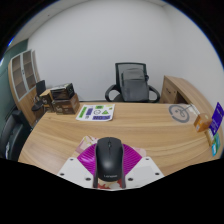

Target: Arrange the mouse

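Note:
A black computer mouse (108,158) sits between my gripper's two fingers, its tail end toward the camera. The magenta pads (88,158) press against both of its sides. My gripper (108,162) is shut on the mouse and holds it over the near part of the wooden table (150,135). The underside of the mouse is hidden, so I cannot tell whether it touches the tabletop.
A green and white printed sheet (97,111) lies at mid table. Dark boxes (60,98) stand at the far left. A round object (181,112) and small items stand at the right. A black office chair (131,82) is beyond the table, and a shelf (22,72) is at the left.

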`<state>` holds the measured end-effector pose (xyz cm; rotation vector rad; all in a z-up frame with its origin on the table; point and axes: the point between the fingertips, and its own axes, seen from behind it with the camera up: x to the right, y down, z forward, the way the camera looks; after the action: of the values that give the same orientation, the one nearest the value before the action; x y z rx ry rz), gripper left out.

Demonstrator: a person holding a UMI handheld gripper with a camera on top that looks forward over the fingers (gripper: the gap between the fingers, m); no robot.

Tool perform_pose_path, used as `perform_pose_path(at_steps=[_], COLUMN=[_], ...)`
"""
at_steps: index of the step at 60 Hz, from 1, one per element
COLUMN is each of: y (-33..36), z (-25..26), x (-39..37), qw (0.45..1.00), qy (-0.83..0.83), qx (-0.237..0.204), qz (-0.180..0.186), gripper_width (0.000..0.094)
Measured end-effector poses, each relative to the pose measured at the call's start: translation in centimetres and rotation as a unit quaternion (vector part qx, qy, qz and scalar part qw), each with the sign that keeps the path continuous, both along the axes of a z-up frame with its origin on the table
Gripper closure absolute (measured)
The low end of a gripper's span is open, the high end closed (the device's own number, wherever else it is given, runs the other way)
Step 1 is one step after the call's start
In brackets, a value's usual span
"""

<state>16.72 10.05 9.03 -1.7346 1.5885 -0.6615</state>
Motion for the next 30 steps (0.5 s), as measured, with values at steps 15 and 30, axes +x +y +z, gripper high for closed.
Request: perform_pose_path(at_steps=[15,30], y=[2.6,2.7], z=[-9.1,-10.6], x=[-1.7,-2.5], qw=[0.998,0.997], qy=[0.05,0.036], qx=[-0.037,-0.072], qz=[0.005,0.012], gripper_width=[0.0618,0.0411])
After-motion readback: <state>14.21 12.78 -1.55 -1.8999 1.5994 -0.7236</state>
